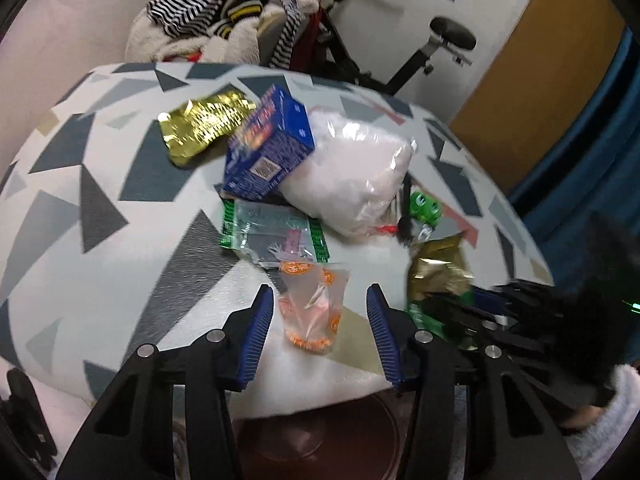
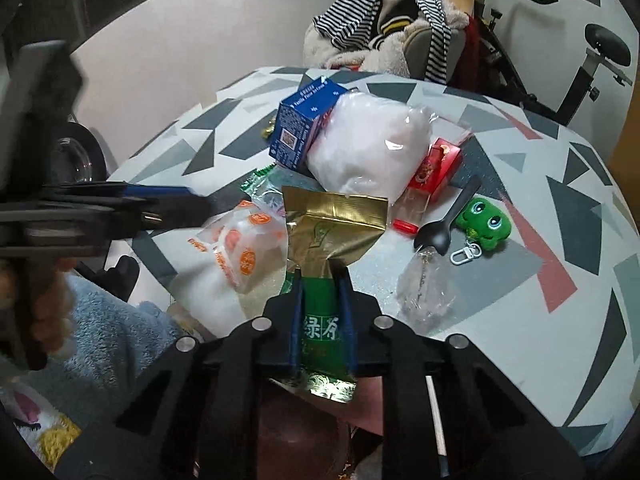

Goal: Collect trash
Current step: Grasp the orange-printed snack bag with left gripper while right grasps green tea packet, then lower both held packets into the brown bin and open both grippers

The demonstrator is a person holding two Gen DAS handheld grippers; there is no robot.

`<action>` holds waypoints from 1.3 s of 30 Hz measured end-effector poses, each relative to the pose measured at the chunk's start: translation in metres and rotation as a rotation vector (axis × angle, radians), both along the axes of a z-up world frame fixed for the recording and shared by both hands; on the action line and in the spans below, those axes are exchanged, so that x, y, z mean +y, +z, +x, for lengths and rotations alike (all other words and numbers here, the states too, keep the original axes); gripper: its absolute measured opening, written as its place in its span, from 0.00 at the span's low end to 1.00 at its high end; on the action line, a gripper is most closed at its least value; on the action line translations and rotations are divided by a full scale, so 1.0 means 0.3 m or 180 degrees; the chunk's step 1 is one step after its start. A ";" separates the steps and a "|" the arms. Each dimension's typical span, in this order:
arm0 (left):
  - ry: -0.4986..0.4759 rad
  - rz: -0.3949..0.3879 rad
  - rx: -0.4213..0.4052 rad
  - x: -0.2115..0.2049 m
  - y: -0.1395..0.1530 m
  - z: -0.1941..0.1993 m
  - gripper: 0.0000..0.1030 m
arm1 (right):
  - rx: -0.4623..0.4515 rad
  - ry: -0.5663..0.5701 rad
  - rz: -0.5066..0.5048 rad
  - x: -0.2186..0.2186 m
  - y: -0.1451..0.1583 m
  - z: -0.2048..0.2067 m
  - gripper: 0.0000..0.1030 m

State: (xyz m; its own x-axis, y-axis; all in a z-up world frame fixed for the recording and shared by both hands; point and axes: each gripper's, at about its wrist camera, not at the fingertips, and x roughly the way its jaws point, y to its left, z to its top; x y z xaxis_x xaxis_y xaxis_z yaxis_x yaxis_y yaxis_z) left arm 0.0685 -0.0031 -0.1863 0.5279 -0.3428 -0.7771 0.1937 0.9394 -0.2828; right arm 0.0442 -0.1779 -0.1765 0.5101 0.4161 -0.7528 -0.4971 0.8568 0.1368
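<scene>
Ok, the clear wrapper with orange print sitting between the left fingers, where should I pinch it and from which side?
Pinch the orange-print wrapper across its middle, coming down from above on the near table edge. It lies flat and crumpled, long axis pointing away, so the left gripper already straddles its narrow width; its fingers stand apart from it. The right gripper is busy with the tea bag.

Trash in a heap on your round table [image 2: 520, 208]

The box [image 2: 304, 124] leans on the puffy bag [image 2: 372, 148]. In front lies the wrapper [image 2: 236, 248], left of the tea pouch [image 2: 332, 236]. The spoon [image 2: 452, 220] and frog [image 2: 484, 222] lie right.
</scene>
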 end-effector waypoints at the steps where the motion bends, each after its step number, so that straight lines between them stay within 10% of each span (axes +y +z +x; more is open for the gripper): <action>1: -0.0012 0.0051 0.0035 -0.014 -0.024 0.016 0.46 | -0.0012 -0.0006 0.0017 -0.007 0.003 -0.006 0.19; 10: -0.0281 -0.0046 0.0130 -0.049 -0.097 0.009 0.20 | -0.0046 -0.0086 0.0141 -0.059 0.017 -0.057 0.18; 25: -0.0777 0.0097 0.0134 0.032 -0.177 -0.346 0.18 | 0.0038 -0.0096 0.0404 -0.041 -0.056 -0.209 0.18; 39: -0.0992 0.0343 0.0463 -0.067 -0.361 -0.362 0.22 | 0.0326 -0.0055 0.0268 0.006 -0.215 -0.304 0.18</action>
